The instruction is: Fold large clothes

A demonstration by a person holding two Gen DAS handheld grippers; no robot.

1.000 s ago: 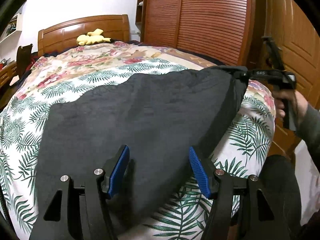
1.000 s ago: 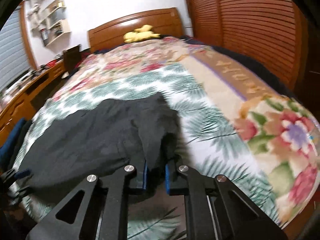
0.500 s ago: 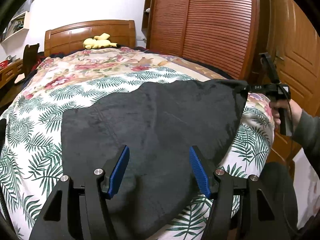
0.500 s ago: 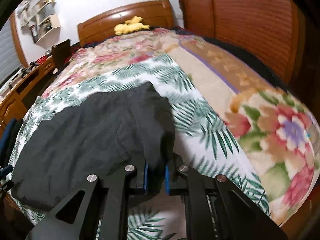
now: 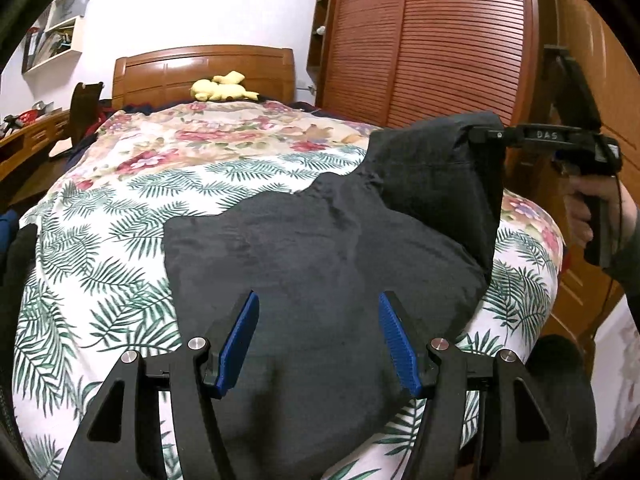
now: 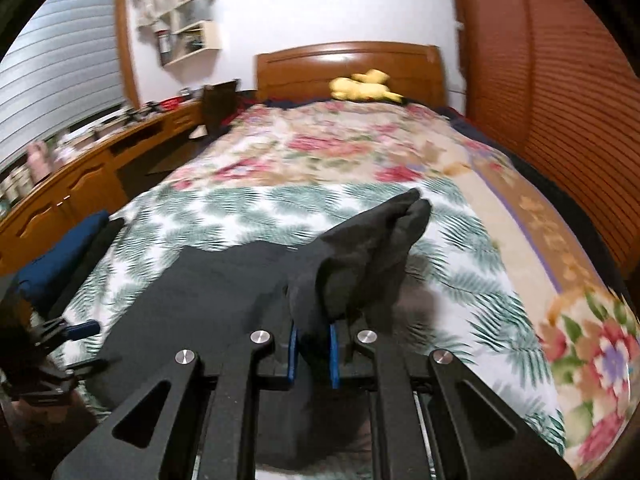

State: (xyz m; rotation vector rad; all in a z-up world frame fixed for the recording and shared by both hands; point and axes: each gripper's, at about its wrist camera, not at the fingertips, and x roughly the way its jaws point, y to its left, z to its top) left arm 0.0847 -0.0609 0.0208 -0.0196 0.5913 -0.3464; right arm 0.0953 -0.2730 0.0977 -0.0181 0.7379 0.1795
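A large black garment (image 5: 320,256) lies spread on the near end of the bed; it also shows in the right wrist view (image 6: 208,292). My left gripper (image 5: 318,340) is open and empty, hovering over the garment's near edge. My right gripper (image 6: 313,354) is shut on a bunched corner of the garment (image 6: 360,256) and holds it lifted off the bed. In the left wrist view the right gripper (image 5: 480,135) holds that raised corner at the right.
The bed has a leaf and flower patterned cover (image 5: 160,176), a wooden headboard (image 5: 200,68) and a yellow plush toy (image 5: 222,88) near it. A wooden wardrobe (image 5: 440,40) stands to the right. A desk (image 6: 80,176) and folded dark blue cloth (image 6: 60,256) lie to the left.
My right gripper has lifted the garment's corner up off the bed and moved it inward, so the cloth folds over. My left gripper has stayed open and pulled back slightly.
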